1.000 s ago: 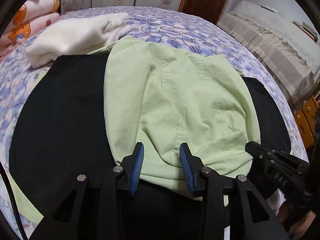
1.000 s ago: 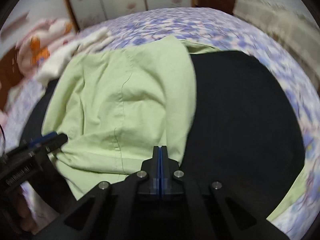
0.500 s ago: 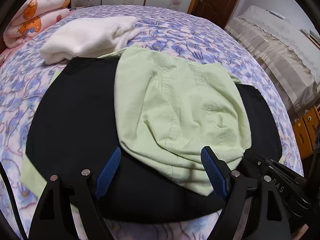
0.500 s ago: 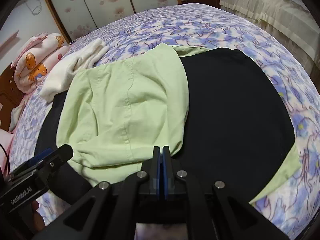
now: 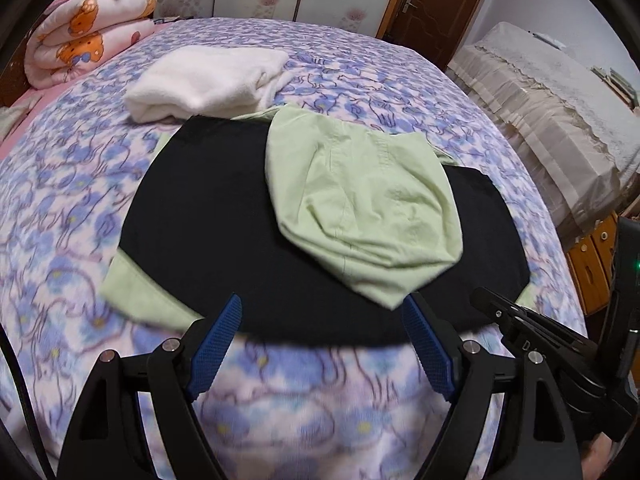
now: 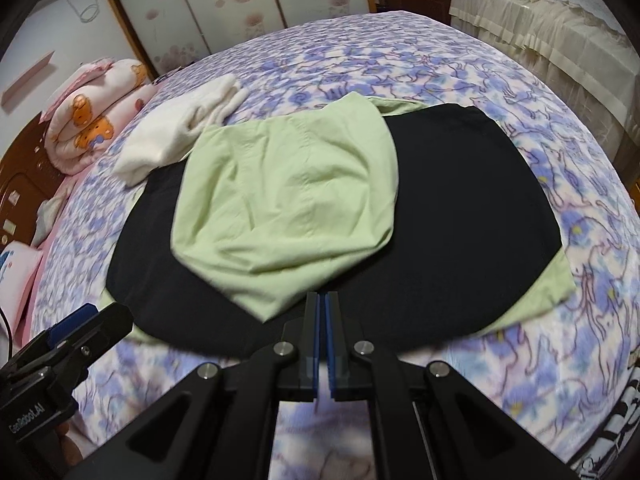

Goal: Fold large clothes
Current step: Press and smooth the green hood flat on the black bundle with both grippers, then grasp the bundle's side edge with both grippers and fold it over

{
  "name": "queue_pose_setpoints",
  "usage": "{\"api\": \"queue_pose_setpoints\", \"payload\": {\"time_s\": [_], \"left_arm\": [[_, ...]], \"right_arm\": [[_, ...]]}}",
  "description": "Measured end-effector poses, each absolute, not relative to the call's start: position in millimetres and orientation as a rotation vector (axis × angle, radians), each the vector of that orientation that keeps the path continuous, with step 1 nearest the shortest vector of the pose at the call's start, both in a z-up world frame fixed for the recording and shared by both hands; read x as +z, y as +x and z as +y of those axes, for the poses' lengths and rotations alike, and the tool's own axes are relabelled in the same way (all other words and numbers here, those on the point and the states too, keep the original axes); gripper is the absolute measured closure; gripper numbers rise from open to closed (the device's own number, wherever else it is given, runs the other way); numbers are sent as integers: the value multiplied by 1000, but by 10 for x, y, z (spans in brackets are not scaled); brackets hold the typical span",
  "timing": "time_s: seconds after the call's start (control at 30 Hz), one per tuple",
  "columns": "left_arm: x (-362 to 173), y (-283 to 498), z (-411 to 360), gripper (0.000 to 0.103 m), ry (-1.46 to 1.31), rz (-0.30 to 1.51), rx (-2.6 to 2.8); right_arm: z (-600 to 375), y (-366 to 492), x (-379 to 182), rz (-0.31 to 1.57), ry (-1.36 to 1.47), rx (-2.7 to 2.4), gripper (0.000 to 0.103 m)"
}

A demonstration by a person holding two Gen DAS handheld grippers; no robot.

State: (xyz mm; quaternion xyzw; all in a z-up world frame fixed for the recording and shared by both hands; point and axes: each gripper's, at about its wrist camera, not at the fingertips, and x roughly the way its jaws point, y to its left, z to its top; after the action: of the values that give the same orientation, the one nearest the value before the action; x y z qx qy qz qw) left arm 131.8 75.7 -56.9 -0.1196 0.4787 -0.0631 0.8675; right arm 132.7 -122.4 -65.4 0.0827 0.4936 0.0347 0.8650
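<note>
A fold looks just laid, and the step in hand seems to be the pause between folds. The green garment (image 5: 360, 208) lies on a black mat (image 5: 208, 216) spread over the bed (image 5: 60, 184), with part of it doubled over into a rounded, lumpy pile that tapers to a point at the near edge. More green cloth shows flat under the mat, at its near left corner in the left view and its near right corner in the right view; whether it belongs to the same piece cannot be told.

The left tongs (image 5: 320, 348) hang wide apart above the bed's near edge, holding nothing. The right tongs (image 6: 322, 344) are pressed together and empty, just short of the pile's tip.

The next move likely calls for parting the right tongs and pinching an edge or corner of the pile on each side, so that it can be smoothed or doubled again.

The green cloth looks a thin, matt cotton with stitched seams and soft creases; it should drape and slip easily. The mat is smooth, dark and flat. The bedcover is fleecy, with blue flowers. A folded white towel (image 5: 208, 80) and a rolled pink quilt (image 5: 88, 28) lie beyond.
</note>
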Motion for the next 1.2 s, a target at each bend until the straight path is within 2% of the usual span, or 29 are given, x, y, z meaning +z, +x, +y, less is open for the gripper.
{"api": "queue_pose_setpoints", "payload": {"time_s": [0.3, 0.53, 0.77, 1.2], "left_arm": [[-635, 862, 1046, 22, -303, 1040, -121], [-1015, 738, 1396, 22, -496, 1057, -185], [-1467, 894, 1672, 22, -680, 1038, -193], [-1872, 1467, 1833, 22, -726, 944, -143]], "right_arm": [[-1060, 899, -616, 1064, 127, 113, 100], [-966, 778, -739, 1093, 100, 134, 100], [-901, 900, -896, 1115, 104, 149, 100], [-683, 1176, -929, 1056, 81, 218, 100]]}}
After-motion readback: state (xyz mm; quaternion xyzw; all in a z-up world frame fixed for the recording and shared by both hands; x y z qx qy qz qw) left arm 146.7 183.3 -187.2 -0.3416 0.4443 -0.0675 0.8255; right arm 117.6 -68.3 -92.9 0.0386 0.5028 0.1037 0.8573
